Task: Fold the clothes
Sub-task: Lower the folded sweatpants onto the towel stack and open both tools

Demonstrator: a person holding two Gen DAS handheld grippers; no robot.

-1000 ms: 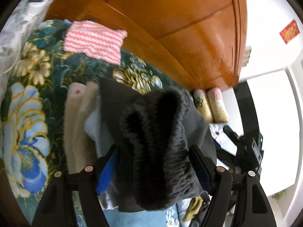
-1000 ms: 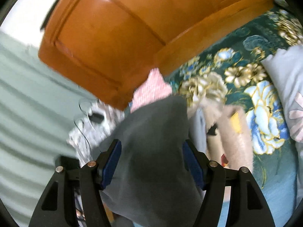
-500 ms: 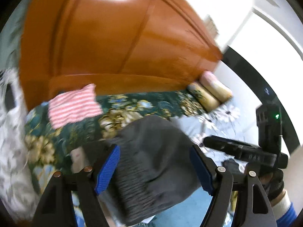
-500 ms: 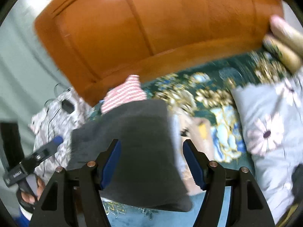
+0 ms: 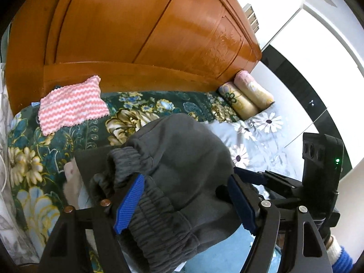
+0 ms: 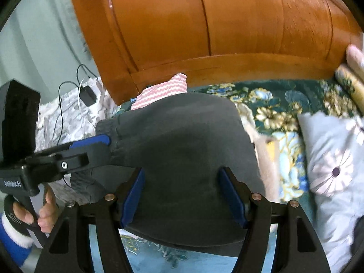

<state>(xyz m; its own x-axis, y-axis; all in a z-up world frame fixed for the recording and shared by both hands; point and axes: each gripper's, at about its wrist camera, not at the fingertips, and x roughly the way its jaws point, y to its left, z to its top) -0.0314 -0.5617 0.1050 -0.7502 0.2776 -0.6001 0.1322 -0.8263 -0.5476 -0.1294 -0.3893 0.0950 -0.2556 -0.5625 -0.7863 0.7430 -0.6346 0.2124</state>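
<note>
A folded dark grey garment [image 5: 182, 159] with an elastic waistband hangs above the floral bedspread [image 5: 141, 113], carried between both grippers. My left gripper [image 5: 185, 199] is shut on its bunched waistband end, blue pads pressing both sides. My right gripper [image 6: 182, 195] is shut on the smooth folded end [image 6: 182, 141]. The left gripper's fingers [image 6: 91, 142] show at the left of the right wrist view, clamped on the waistband. The right gripper's fingers [image 5: 257, 175] reach in from the right of the left wrist view.
A pink-and-white zigzag cloth [image 5: 72, 107] lies by the wooden headboard [image 5: 136, 34]. Beige clothes [image 6: 266, 159] lie under the grey garment. Two rolled pillows [image 5: 245, 97] and a daisy-print quilt [image 6: 329, 159] are at the right. A charger with cables [image 6: 87, 95] sits left of the bed.
Both grippers have rolled toward level and shifted sideways, carrying the grey garment with them. Each gripper has now come into the other's view. The grips have not changed.
</note>
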